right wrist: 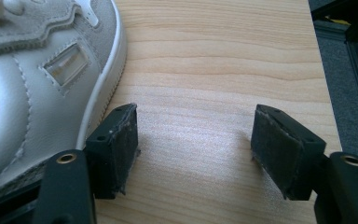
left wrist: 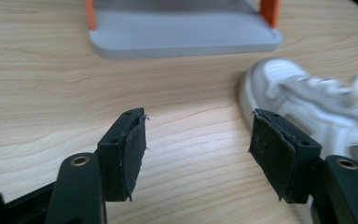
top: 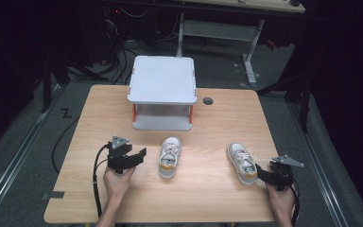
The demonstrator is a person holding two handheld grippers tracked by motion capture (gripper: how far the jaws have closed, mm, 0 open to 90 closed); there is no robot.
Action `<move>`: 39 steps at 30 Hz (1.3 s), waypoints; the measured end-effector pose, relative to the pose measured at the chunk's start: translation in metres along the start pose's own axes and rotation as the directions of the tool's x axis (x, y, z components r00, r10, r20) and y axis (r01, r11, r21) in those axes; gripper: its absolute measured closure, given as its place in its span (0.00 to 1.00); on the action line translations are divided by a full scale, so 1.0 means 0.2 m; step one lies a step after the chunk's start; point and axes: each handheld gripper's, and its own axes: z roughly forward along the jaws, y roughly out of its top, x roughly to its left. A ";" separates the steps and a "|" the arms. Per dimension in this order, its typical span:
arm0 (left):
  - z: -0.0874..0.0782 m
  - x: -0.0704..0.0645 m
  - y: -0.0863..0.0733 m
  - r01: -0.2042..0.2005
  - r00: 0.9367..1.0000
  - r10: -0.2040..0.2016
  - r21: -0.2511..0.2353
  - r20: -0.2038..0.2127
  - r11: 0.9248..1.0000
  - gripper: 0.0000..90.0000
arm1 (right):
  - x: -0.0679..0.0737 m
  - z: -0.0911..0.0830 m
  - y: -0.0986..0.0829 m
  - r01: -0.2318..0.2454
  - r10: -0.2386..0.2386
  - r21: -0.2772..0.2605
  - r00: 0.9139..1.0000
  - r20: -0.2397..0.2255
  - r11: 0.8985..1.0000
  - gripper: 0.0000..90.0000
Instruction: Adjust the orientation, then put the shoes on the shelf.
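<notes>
1. White leather: 2 shoes on the wooden table (top: 208,187). My right tongs (top: 270,176), jaws spread and empty, sit just beside the heel of the right shoe (top: 242,163), which points away from me.
2. My left tongs (top: 131,159), also spread and empty, stand near the middle shoe (top: 169,157), which lies to their right, toe toward the grey shelf (top: 162,80).
3. Bare wood surrounds both shoes.

Both grippers are black, each topped by a grey three-cornered plate. The left gripper (top: 131,158), at seven o'clock, trails a black cable; the right gripper (top: 264,174) sits at four o'clock. Their jaws carry worn dark pads (left wrist: 134,154), brass-ringed screw holes behind; forearms bare.
</notes>
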 end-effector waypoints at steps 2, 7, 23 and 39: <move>0.02 0.02 -0.02 -0.001 0.999 0.002 0.009 -0.033 1.000 0.40 | 0.00 0.00 0.00 0.003 -0.003 0.000 1.000 -0.001 1.000 0.36; 0.05 0.07 -0.07 0.023 0.996 -0.021 0.023 -0.087 0.999 0.40 | 0.00 0.00 0.00 0.005 -0.005 -0.001 1.000 -0.003 1.000 0.37; 0.11 0.09 -0.12 -0.041 0.982 0.052 0.062 -0.182 0.997 0.40 | -0.03 -0.09 0.01 -0.051 0.047 -0.041 0.995 -0.085 0.998 0.66; 0.12 0.06 -0.12 -0.076 0.974 0.092 0.081 -0.208 0.994 0.37 | 0.28 -0.30 0.14 0.084 -0.109 -0.095 0.950 -0.292 0.992 0.70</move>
